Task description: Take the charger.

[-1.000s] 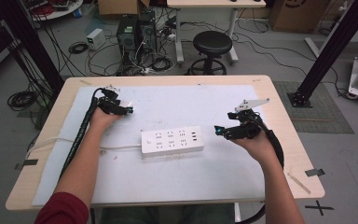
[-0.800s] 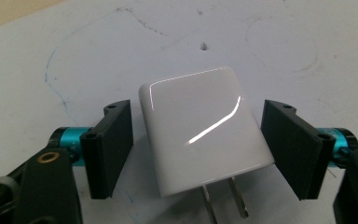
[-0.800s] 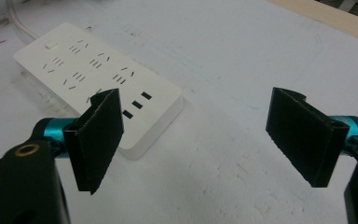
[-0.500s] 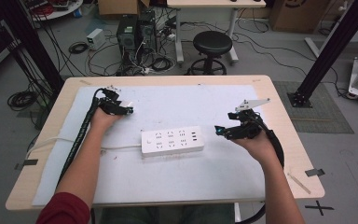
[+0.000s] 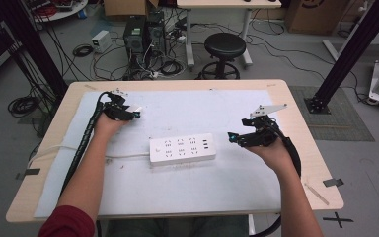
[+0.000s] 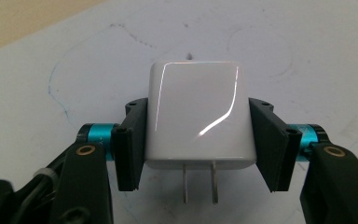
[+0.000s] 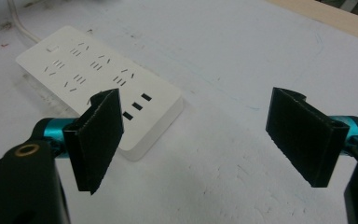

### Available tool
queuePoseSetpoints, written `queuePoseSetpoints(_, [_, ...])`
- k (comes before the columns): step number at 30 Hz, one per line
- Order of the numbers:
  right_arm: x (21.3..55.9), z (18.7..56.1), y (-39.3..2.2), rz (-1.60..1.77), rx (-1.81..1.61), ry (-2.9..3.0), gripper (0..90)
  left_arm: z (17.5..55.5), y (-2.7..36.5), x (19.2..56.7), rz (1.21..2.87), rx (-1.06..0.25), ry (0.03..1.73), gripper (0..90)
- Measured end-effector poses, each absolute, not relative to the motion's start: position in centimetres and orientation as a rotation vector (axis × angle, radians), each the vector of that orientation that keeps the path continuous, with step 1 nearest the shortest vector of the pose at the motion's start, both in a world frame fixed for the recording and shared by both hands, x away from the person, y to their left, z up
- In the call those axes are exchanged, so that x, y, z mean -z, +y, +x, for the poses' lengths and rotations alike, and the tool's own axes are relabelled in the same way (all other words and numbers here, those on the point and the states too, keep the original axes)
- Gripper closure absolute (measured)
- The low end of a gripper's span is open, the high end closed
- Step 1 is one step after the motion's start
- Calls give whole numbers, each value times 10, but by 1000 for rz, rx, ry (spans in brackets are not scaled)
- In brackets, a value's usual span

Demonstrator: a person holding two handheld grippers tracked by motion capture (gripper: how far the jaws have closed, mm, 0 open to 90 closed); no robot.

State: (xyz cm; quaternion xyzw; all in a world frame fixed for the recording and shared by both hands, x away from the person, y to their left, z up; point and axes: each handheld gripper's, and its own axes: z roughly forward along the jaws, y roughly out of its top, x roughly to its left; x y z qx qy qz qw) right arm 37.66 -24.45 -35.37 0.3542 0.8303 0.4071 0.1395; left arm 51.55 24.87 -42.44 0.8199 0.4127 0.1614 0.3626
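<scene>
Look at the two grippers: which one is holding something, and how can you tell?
The left gripper: its jaws clamp a white charger plug, prongs toward the camera. The right gripper has its jaws wide apart, empty, near the power strip.

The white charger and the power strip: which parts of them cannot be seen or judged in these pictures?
- White charger: in the left gripper view the left claw covers its two sides; in the high view it is too small to make out.
- Power strip: in the right gripper view the right claw hides its near corner, and socket markings are too small.
</scene>
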Motion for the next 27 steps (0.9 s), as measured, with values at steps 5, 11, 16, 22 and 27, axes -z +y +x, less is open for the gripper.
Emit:
queuePoseSetpoints(5, [351,375,-244,1007,-1186,2398,193,504,249,408,2147,-419,1013,425])
queuePoseSetpoints(11, [347,372,-246,987,-1215,2387,193,477,248,376,2108,-456,943,425])
queuePoseSetpoints(16, [341,368,-247,974,-1238,2383,193,454,247,354,2085,-474,894,425])
queuePoseSetpoints(22, [335,362,-248,956,-1260,2381,193,414,245,333,2089,-458,782,425])
queuePoseSetpoints(27, [330,355,-249,936,-1258,2376,193,391,242,326,2083,-459,720,425])
